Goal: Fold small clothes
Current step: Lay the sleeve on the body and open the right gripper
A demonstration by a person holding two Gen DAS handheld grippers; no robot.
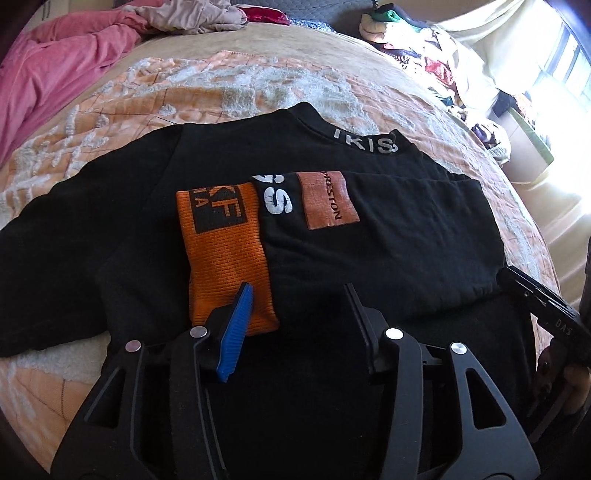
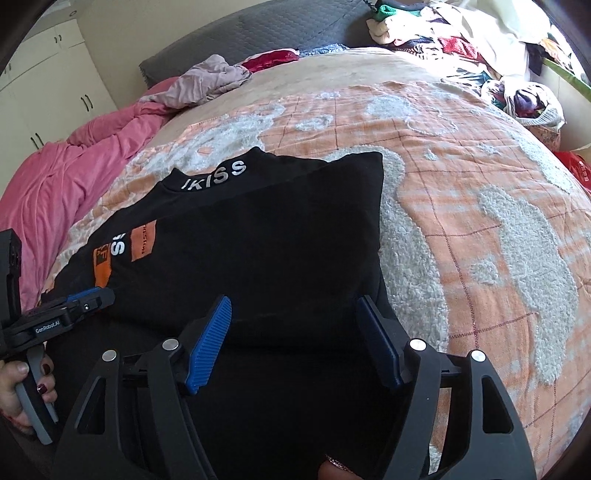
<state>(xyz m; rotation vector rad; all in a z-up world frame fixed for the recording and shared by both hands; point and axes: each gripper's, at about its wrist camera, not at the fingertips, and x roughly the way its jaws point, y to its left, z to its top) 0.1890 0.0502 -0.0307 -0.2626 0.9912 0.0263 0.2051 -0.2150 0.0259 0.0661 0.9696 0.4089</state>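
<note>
Peach-and-white fleece blanket over a bed, pink bedding bunched at the far left, loose laundry pile at the far right. Black top spread flat mid-blanket, one side already folded inward, orange cuff lying across the chest. Soft, light, limp cloth, likely to sag and slide; best pinched at the near hem, through both layers. Left gripper spread wide over the hem, holding nothing. Right gripper likewise agape, empty, above the folded side.
</note>
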